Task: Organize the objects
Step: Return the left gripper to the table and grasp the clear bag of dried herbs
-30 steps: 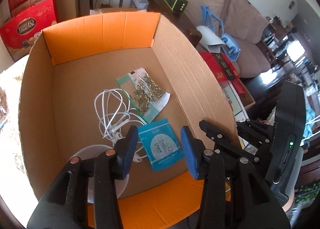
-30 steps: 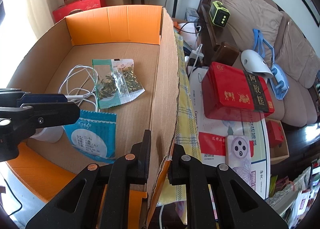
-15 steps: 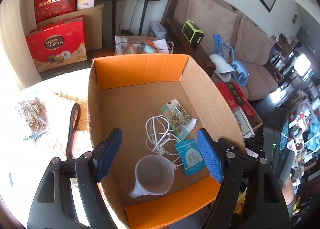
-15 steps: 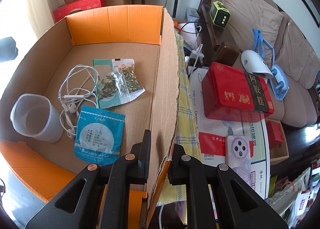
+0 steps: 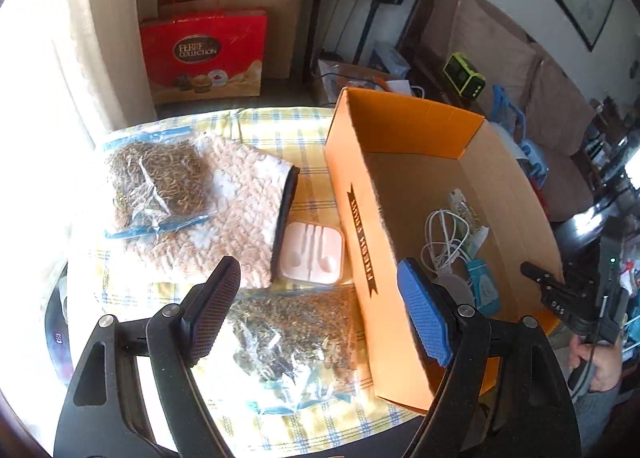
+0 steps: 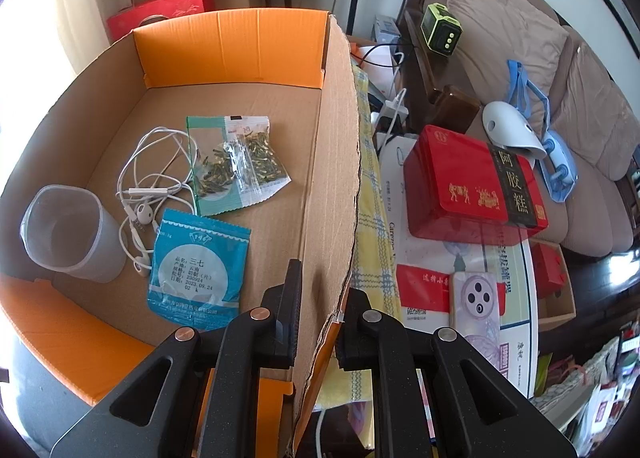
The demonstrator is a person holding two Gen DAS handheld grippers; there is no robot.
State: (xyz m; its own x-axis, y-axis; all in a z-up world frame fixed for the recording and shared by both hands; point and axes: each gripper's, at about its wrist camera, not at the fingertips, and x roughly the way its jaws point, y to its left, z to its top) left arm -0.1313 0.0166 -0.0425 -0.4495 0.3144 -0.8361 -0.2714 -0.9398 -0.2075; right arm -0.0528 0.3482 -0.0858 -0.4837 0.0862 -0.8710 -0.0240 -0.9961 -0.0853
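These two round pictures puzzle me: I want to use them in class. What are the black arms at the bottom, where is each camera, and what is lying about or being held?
No robot here: a person holds a hand-operated two-fingered tool in each hand, each with a wide-angle camera looking along its fingers.

The left tool is over the table; its jaws are opening, with nothing between them. Below lie two bags of dried herbs, a knitted cloth and a pink earphone case.

The right tool is shut on the side wall of the cardboard box, steadying it. Inside are a plastic cup, white earphones, a tea packet and a blue sachet.
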